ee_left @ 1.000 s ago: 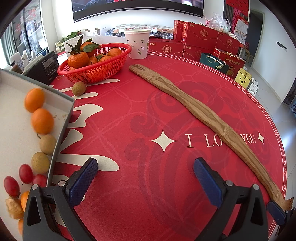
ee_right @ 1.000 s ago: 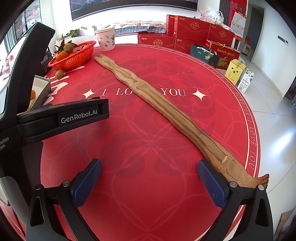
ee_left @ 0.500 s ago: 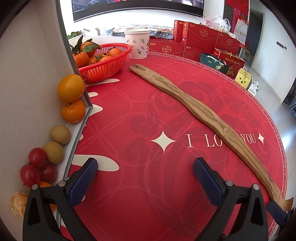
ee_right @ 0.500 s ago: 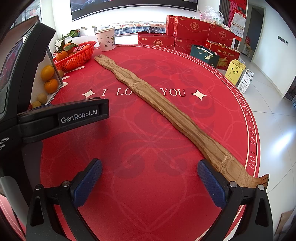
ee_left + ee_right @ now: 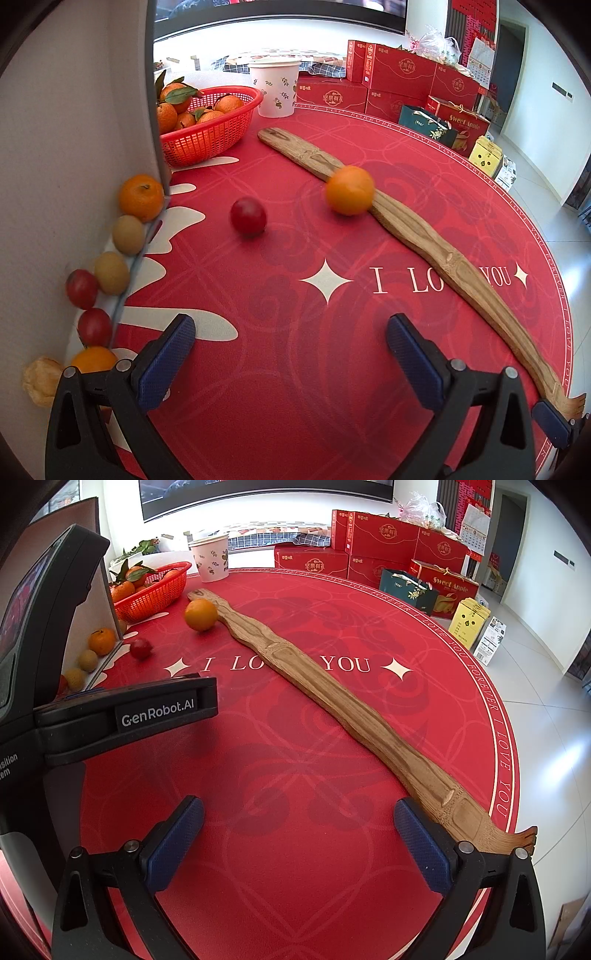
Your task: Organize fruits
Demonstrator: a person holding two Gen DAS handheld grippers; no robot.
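Both my left hand-held gripper (image 5: pixel 291 354) and right hand-held gripper (image 5: pixel 299 842) gape empty; next, I judge, collect the orange (image 5: pixel 349 190) against the wooden board (image 5: pixel 417 229).

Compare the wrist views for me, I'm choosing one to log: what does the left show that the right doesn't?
Only the left view shows the ginger-like lump and two tomatoes low in the tilted tray. Only the right view shows the left gripper's body from outside, marked GenRobot.AI, and the white box on the floor. Both show the loose orange against the wooden strip, the loose tomato, the red basket, the cup, and open, empty jaws.
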